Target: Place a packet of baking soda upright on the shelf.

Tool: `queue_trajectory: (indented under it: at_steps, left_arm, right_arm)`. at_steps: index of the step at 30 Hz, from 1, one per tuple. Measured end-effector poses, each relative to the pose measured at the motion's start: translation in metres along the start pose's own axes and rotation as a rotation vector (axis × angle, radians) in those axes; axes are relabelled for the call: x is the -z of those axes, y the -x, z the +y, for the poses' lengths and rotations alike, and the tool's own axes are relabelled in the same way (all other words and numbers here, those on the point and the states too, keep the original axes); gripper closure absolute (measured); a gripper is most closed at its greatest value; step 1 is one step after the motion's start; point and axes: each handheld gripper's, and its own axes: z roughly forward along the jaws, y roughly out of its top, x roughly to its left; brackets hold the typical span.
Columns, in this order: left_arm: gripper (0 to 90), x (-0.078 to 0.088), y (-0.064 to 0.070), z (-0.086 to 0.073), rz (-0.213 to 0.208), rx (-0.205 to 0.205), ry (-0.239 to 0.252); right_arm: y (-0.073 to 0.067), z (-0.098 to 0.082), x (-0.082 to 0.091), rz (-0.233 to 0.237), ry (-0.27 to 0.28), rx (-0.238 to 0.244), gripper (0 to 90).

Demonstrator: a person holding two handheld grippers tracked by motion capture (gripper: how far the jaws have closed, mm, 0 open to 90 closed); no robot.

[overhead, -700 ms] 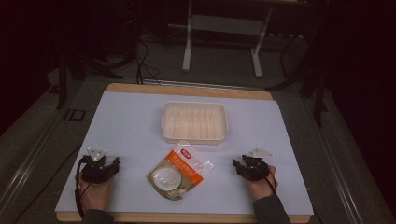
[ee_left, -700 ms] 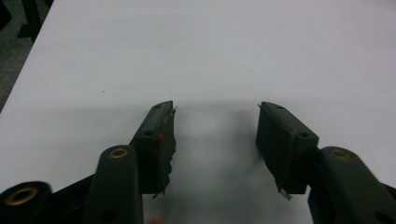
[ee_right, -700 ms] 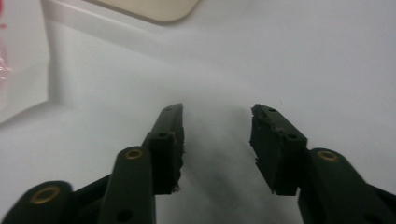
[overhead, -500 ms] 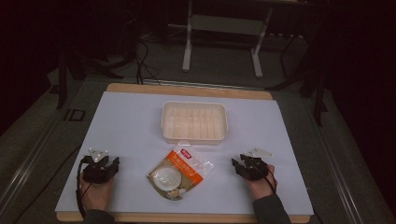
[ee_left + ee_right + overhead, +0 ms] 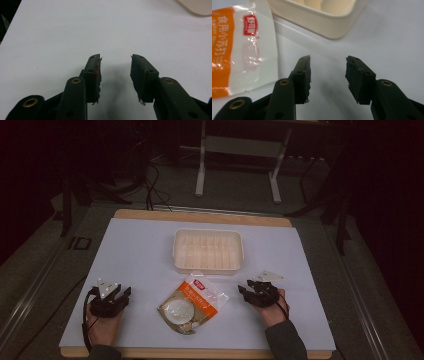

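Dark room behind, white sheet over the table point(image 5: 135, 255), nothing moving on it. Landmark for all of this: the cream tray point(image 5: 208, 249) w/ its ribbed bottom, sitting mid-table.

The orange-and-clear pouch point(image 5: 192, 302) lay flat just on my side of the tray, close to its near wall but apart from it; a pale round lump showed through the clear end, farthest from the tray. In my right gripper view the pouch point(image 5: 238, 50) edge sat left of the jaws, tray point(image 5: 322, 22) corner beyond.

My left gripper point(image 5: 111, 300) rested on the sheet well off to the left of the tray, nearer me than it; jaws spread, nothing but bare sheet between them in the left gripper view. My right gripper point(image 5: 257, 292) sat near-right of the tray, just beside the pouch's torn-looking top corner, not touching. Jaws apart, nothing in them.

Step in hand, as I judged it: get the pouch up and over to the tray. To do that well, I reckoned: come at the flat sealed edge w/ the right gripper, not the bulge, since film is slick and the lump would likely roll inside. Slide one pad under the edge, low to the sheet, then pinch. If the film skated away, the left gripper could pin the far end. Lift slowly so contents hang down, clear the tray wall before lowering.
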Motion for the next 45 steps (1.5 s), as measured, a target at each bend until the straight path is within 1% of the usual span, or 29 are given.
queue_trajectory:
  at_steps: [4,9,15,18,20,21,23,28,29,31,36,41,45]
  left_arm:
    - [58.9,0.001,-0.001,-0.001,-0.006,0.004,0.010]
    - [58.5,0.001,-0.001,-0.001,-0.004,0.007,0.013]
    - [58.3,0.001,0.000,-0.001,-0.005,0.005,0.012]
    - [58.3,0.001,0.000,-0.001,-0.001,0.000,0.014]
    - [58.3,0.001,0.000,-0.001,-0.001,0.000,0.014]
    - [58.3,0.001,0.001,0.000,0.000,-0.003,0.011]
    - [58.3,0.001,0.001,0.000,0.000,-0.006,0.010]
    - [58.0,0.001,0.001,0.000,-0.001,-0.008,0.009]
    - [58.0,0.001,0.001,0.000,0.000,-0.009,0.011]
    - [57.9,0.001,0.001,0.000,0.001,-0.009,0.018]
    - [57.6,0.001,0.002,0.000,0.001,-0.011,0.017]
    - [57.4,0.001,0.002,0.000,0.000,-0.012,0.020]
    - [57.1,0.001,0.002,0.000,0.000,-0.014,0.018]
  right_arm:
    - [-0.004,0.009,-0.003,0.018,0.002,0.020,54.3]
    - [-0.009,0.019,-0.010,0.044,0.000,0.036,53.5]
    - [-0.013,0.026,-0.018,0.076,-0.004,0.051,51.7]
    - [-0.016,0.029,-0.023,0.100,-0.010,0.058,50.2]
    - [-0.017,0.030,-0.025,0.106,-0.012,0.060,50.2]
    - [-0.020,0.032,-0.028,0.119,-0.016,0.070,49.3]
    - [-0.022,0.034,-0.032,0.128,-0.019,0.073,48.9]
    - [-0.027,0.036,-0.038,0.151,-0.026,0.076,47.5]
    - [-0.029,0.037,-0.041,0.162,-0.033,0.077,46.7]
    - [-0.032,0.037,-0.044,0.170,-0.037,0.080,45.9]
    - [-0.037,0.036,-0.051,0.209,-0.046,0.076,44.1]
    - [-0.042,0.037,-0.057,0.236,-0.057,0.083,41.4]
    - [-0.044,0.037,-0.062,0.266,-0.064,0.077,37.7]
